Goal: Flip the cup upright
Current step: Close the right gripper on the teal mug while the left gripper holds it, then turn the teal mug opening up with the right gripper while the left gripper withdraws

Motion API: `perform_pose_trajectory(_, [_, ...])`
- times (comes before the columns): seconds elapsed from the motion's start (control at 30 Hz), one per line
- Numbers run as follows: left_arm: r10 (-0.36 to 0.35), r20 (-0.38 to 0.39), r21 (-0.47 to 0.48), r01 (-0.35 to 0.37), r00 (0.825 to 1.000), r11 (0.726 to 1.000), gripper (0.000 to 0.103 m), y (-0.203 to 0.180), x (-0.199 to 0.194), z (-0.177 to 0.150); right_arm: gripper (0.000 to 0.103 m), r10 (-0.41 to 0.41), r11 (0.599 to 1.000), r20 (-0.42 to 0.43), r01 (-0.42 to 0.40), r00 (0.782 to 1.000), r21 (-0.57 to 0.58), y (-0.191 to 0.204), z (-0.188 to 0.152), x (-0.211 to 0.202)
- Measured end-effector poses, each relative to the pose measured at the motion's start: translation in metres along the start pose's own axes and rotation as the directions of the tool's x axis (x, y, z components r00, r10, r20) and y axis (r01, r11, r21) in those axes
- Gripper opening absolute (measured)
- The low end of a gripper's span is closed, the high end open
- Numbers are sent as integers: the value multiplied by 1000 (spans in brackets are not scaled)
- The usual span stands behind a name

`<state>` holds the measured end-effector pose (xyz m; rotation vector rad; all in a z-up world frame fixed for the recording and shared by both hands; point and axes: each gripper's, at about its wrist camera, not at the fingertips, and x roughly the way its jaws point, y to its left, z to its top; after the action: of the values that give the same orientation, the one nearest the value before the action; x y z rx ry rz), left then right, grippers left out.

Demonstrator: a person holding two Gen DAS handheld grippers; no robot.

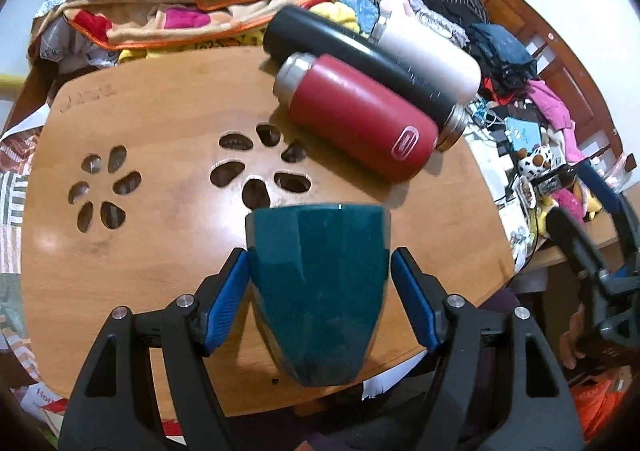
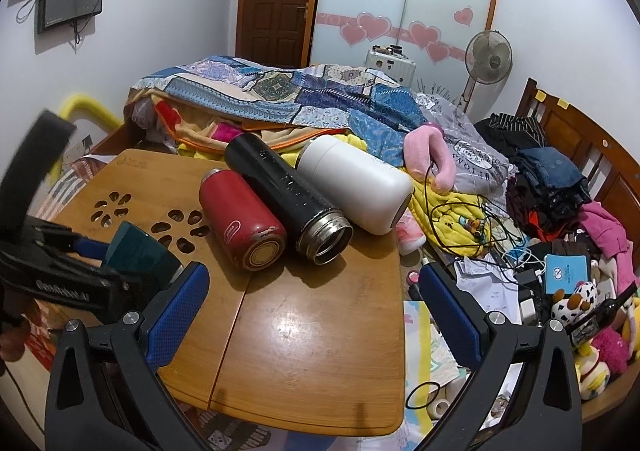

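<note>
Now, cup location: the teal cup [image 1: 316,291] sits between the fingers of the left gripper [image 1: 318,257], over the near part of the wooden table [image 1: 160,111].
Cup long axis: it runs along the line the left gripper points, steeply down toward the table; the wide end is far from the camera, the narrow end close under it.
Cup orientation, as a judgement: the wide mouth seems to face the tabletop, so the cup is not yet upright. I cannot tell whether its rim touches the wood.
Left tongs: the blue pads [image 1: 230,299] flank the cup's two sides, at or nearly at its walls. I cannot tell whether they press on it.
Right tongs: the right gripper [image 2: 316,279] stands wide open with nothing between its fingers, over the table's near right part.
Nearer hand: the left one, clearly; from the right wrist view the cup lies off to the left.
Neighbours: a red flask [image 1: 360,115], a black flask [image 1: 360,55] and a white flask [image 1: 432,59] lie on their sides beyond the cup, apart from it.
Coming move turns on: rolling the cup end over end, with the grip across its sides.
</note>
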<state>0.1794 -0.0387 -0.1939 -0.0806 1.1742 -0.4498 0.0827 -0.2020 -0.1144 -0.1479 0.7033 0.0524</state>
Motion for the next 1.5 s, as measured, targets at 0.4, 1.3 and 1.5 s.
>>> perform_pose_trajectory(0.4, [27, 43, -25, -26, 999, 999, 73, 14, -22, -8, 103, 40, 999, -12, -40, 999, -10, 11, 1, 0])
perform_pose_trajectory(1.3, [264, 226, -77, -253, 938, 964, 73, 84, -91, -66, 92, 466, 883, -440, -372, 767, 287, 101, 9, 112])
perform_pose_trajectory(1.5, [253, 223, -85, -240, 941, 967, 73, 88, -84, -68, 82, 516, 856, -497, -394, 698, 334, 100, 11, 131])
